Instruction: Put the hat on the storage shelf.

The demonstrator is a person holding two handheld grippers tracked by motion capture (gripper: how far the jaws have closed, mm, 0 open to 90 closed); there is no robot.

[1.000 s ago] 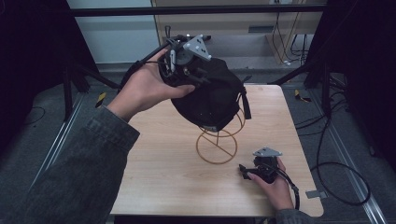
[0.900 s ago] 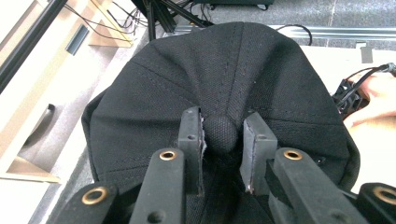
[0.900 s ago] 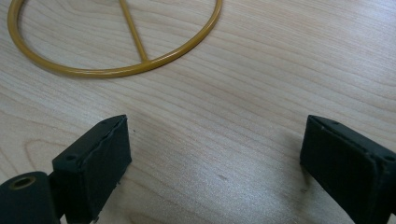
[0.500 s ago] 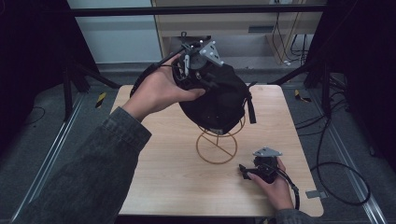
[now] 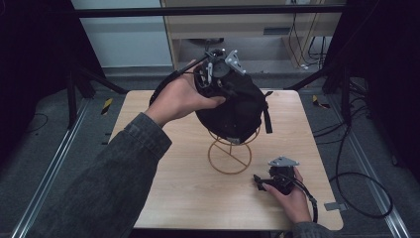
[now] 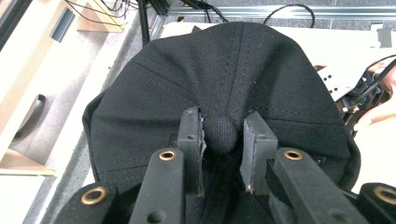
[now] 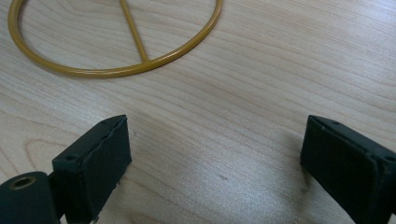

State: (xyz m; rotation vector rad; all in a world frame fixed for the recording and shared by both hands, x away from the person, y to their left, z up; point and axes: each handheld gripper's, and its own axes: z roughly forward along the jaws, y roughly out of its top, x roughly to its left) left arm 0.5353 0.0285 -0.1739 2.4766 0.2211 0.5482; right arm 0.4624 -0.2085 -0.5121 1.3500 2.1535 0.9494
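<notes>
Left tool point(image 6: 222, 140) is pinching the small fabric button at the crown of a black cap point(image 5: 236, 106), its two jaws closing in on either side of the knob as the person's left hand point(image 5: 179, 98) is holding it above the far half of the desk point(image 5: 163, 178). That cap is sitting over the top of a gold wire stand point(image 5: 229, 157), whose round base ring is resting on the pale wood-grain surface near the desk's middle. Right tool point(image 7: 215, 154) is lying low on the desk at the near right, its jaws spread wide and gripping nothing, just short of the stand's ring; the right hand point(image 5: 289, 198) is wrapping around it and its cable point(image 5: 309, 196) is curling toward the desk edge. Around the desk, grey carpet is running out to metal floor rails, black frame legs are standing at either side, loose cables are trailing across the floor at right, and a light wooden cabinet point(image 5: 237, 29) is standing against the back wall.
</notes>
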